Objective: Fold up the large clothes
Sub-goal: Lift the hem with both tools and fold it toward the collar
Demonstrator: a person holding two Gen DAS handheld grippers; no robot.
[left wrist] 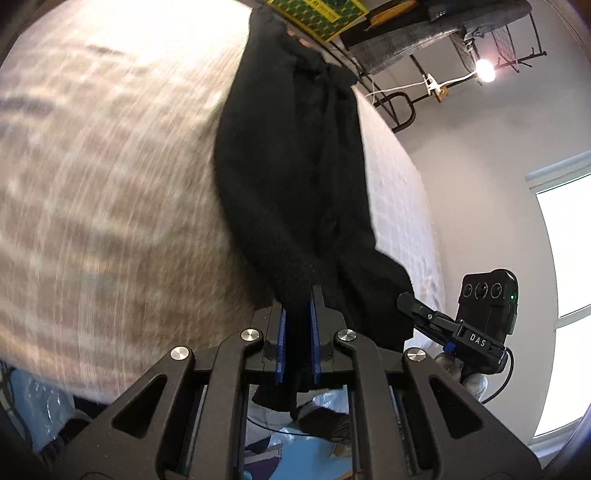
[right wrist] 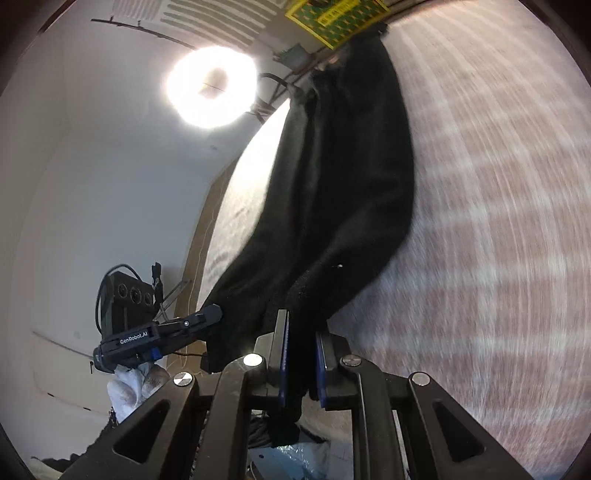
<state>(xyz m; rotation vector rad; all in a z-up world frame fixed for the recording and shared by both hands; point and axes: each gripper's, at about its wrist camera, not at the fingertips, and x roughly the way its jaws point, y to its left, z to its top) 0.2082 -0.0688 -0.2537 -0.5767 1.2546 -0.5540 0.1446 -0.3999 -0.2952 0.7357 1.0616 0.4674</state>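
Left gripper clamped on bunched black knit garment, draped over blurred beige checked bed cover, right gripper gripping its other edge

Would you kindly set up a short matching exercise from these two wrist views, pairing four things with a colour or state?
Things:
1. black garment
2. left claw
3. ring lamp
4. box at the far end of the bed

Colour or state:
A. lit and glaring
B. yellow with a green pattern
C. shut on cloth
D. stretched along the patterned bedcover, held at the near end

Pairs: 1-D, 2-C, 3-A, 4-B. The right claw is shut on the same garment.
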